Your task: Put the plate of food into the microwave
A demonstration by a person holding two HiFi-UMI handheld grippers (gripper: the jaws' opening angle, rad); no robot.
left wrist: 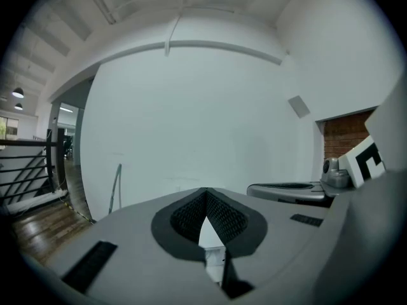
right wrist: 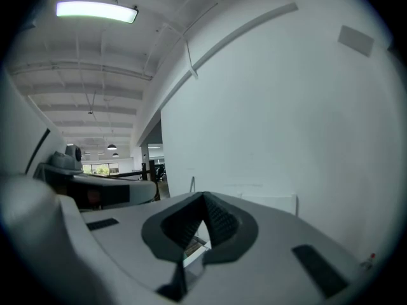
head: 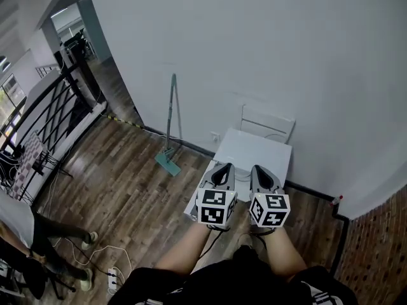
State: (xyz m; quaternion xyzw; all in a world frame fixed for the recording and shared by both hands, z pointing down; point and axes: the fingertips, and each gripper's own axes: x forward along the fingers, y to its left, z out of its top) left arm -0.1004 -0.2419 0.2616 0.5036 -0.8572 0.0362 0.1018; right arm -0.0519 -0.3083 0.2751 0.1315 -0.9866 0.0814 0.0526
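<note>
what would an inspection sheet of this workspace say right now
surface: white table against the white wall, partly hidden by the grippers
job's things: nothing seen; no plate of food or microwave in any view
clutter: long-handled floor tool leaning on the wall
grippers: left gripper and right gripper side by side above the table, both with jaws together, nothing between them
cables: power strip with a white cable on the wood floor
surroundings: black railing at left, a person's legs beside it, brick wall at lower right
</note>
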